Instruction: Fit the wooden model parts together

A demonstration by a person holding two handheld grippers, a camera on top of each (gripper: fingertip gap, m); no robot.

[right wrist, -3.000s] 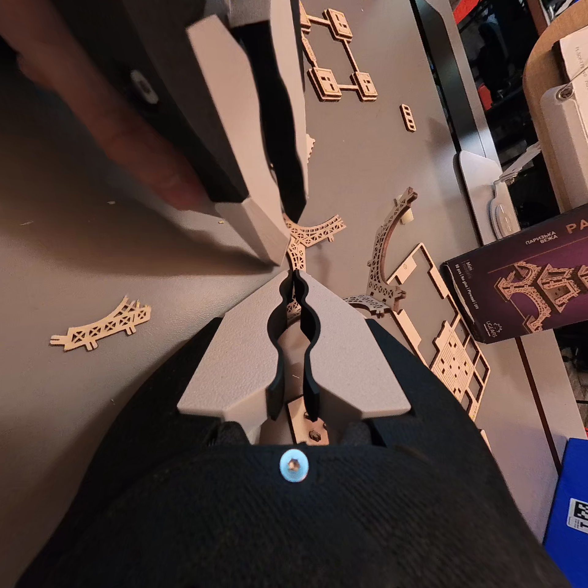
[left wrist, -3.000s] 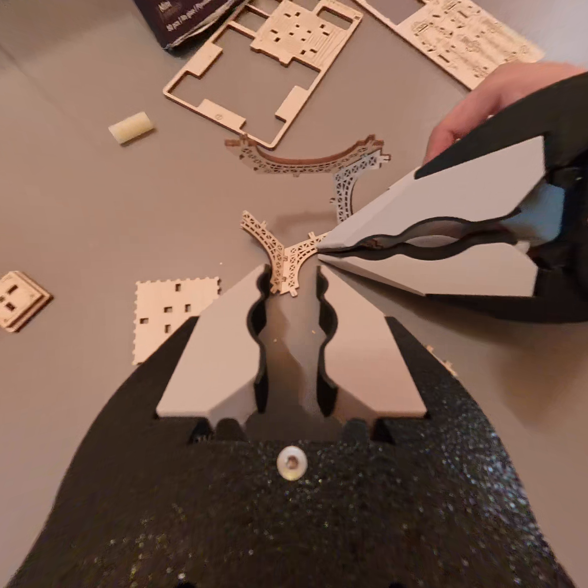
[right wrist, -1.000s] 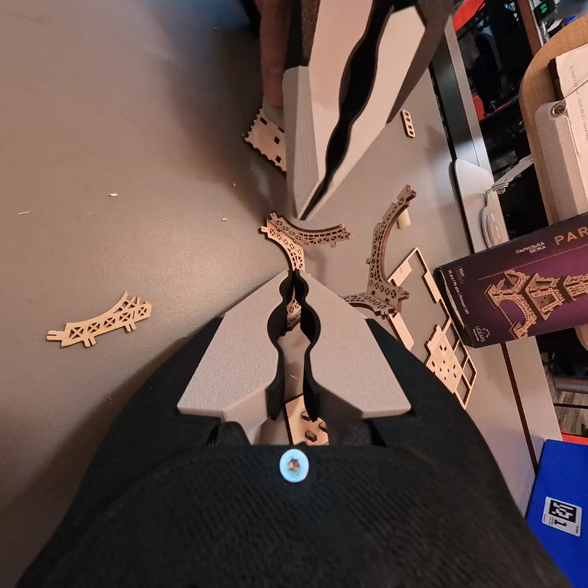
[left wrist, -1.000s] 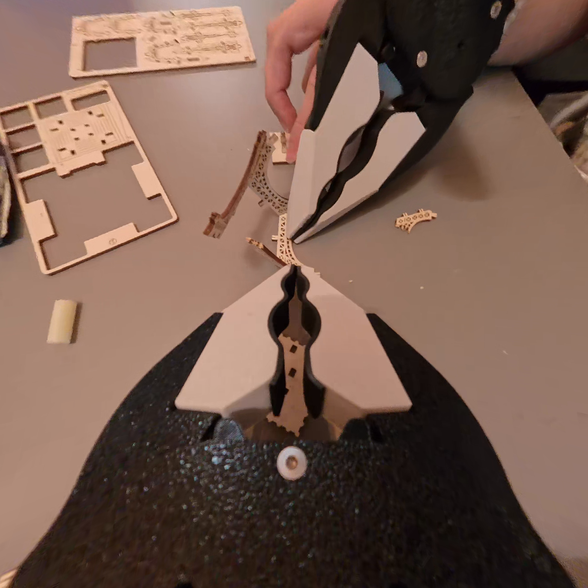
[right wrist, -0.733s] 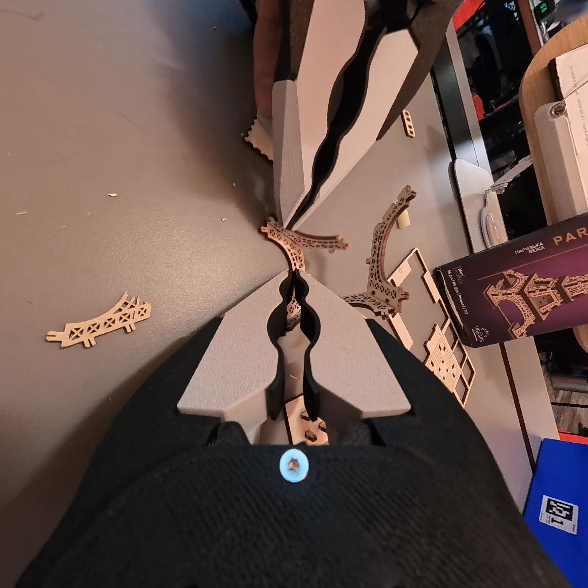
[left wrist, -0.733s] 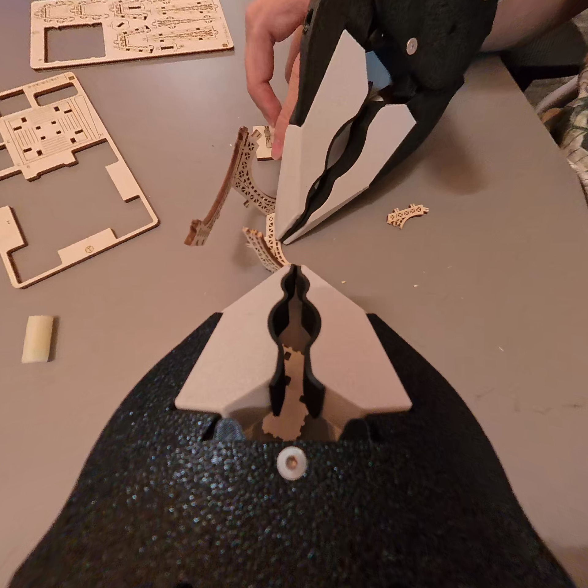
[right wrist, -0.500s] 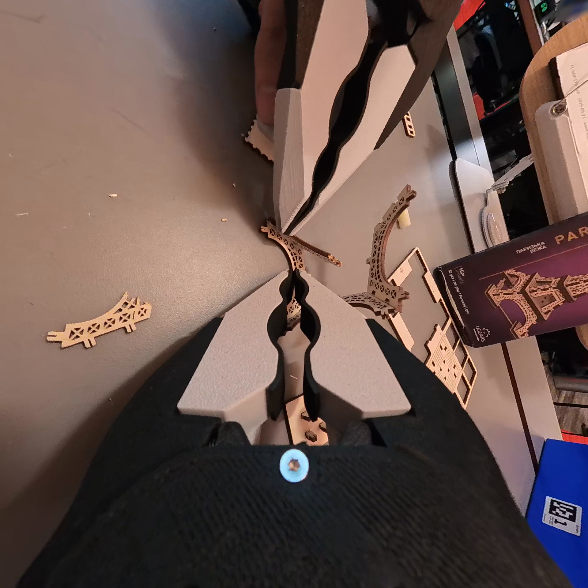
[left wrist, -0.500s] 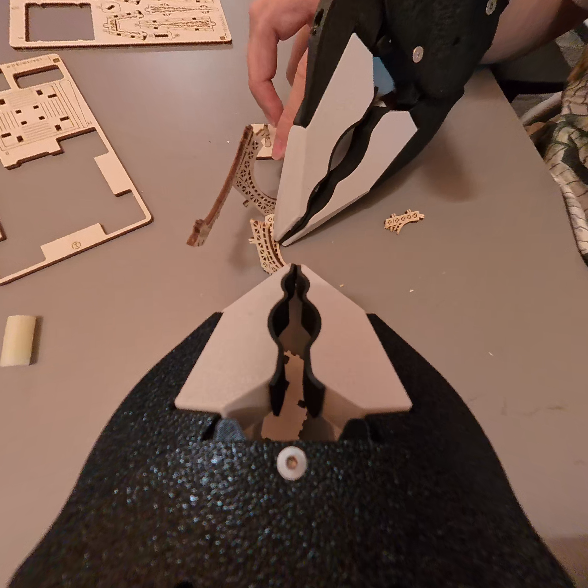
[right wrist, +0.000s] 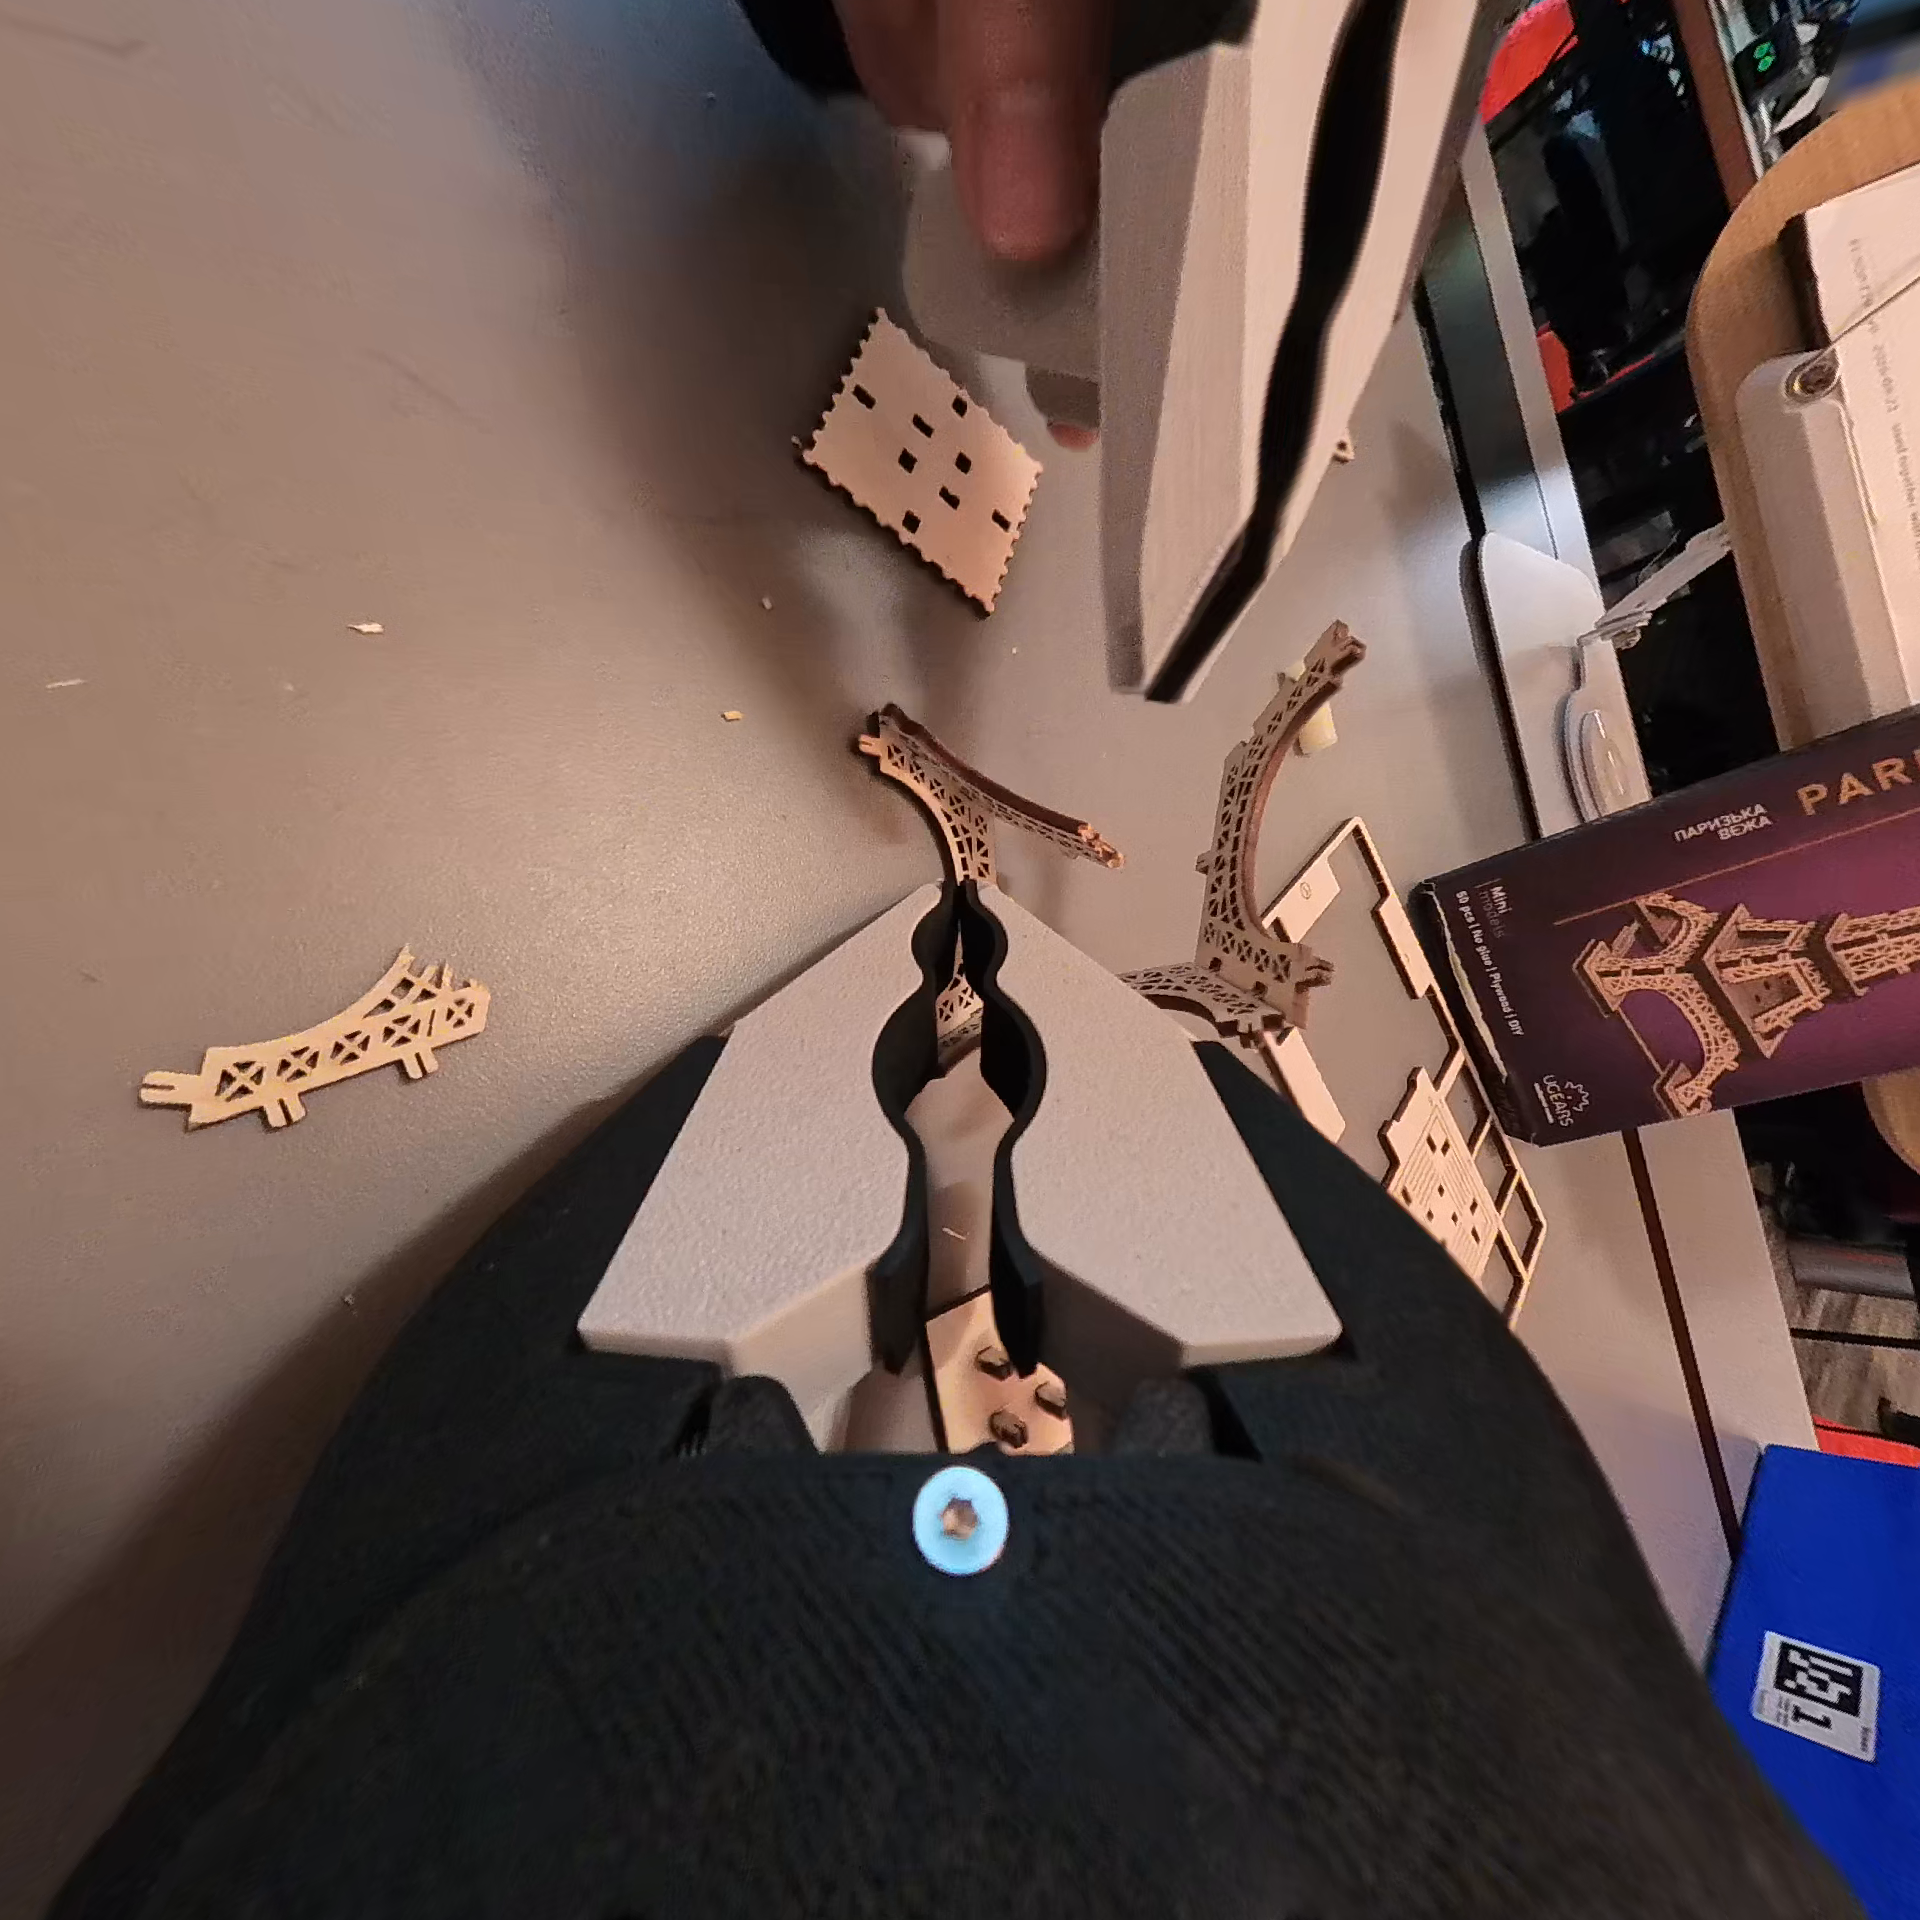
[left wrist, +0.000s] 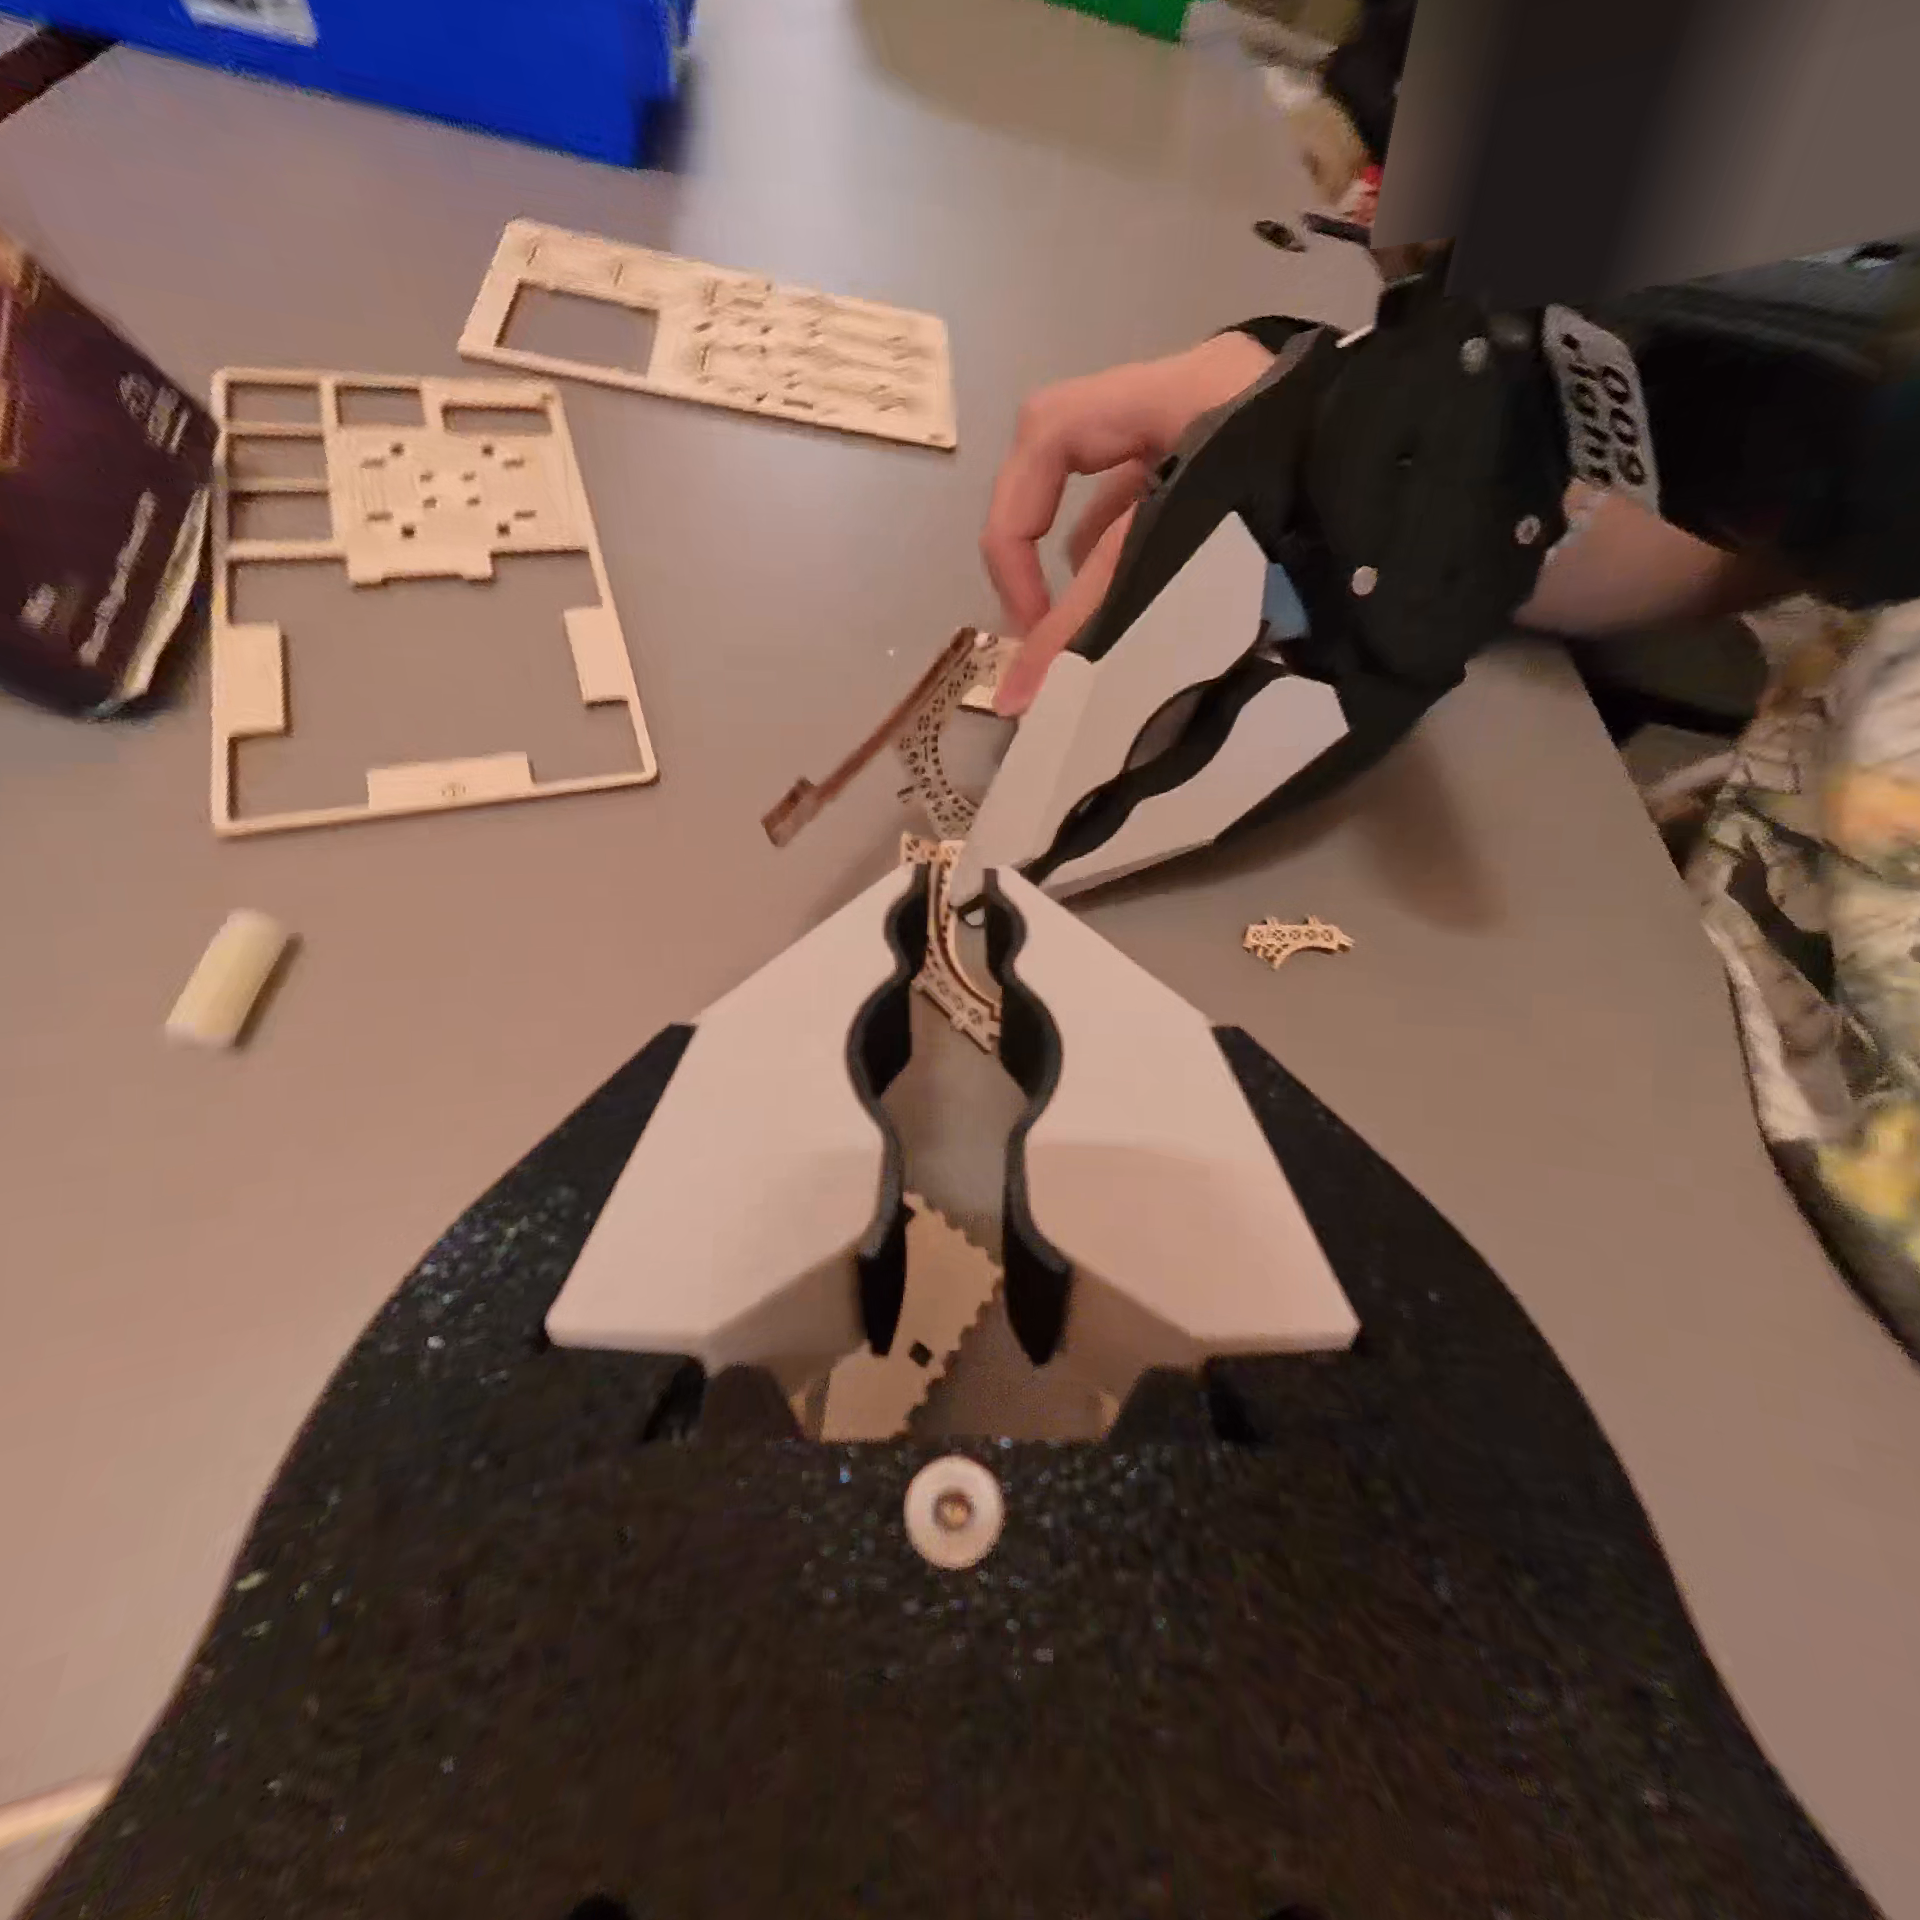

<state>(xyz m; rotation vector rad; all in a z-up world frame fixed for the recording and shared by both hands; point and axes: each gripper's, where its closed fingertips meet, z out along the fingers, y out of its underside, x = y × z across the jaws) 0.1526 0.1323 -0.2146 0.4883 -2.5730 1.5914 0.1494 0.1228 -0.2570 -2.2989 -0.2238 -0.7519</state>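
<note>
Two tools are at work here, and we start with the right tool (right wrist: 961, 894), whose fingers are pressed together on the foot of a joined lattice-leg pair (right wrist: 966, 805), two curved wooden legs meeting at an angle just beyond the tips and held a little above the bench (right wrist: 312, 416). Our left tool (left wrist: 954, 883) is drawn nearly together; in its own view a curved leg shows between its tips, but the right wrist view shows it lifted clear and far of the pair, so we cannot tell whether it grips anything. A bare finger of the person's hand (left wrist: 1049, 582) rests along the right tool's upper side. Farther out, right of the pair, another joined leg arch (right wrist: 1242, 883) lies on the bench beside a punched-out part frame (left wrist: 405, 592); a square slotted plate (right wrist: 925, 473) lies on the far side, and one loose lattice strip (right wrist: 322, 1044) sits well apart to the left. A second part sheet (left wrist: 727, 332), mostly unpunched, and the purple kit box (right wrist: 1704, 935) lie beyond. We judge the work early: two leg pairs are joined, while the plate, the strip and most sheet parts wait, and the pairs are not yet seated in any plate.
</note>
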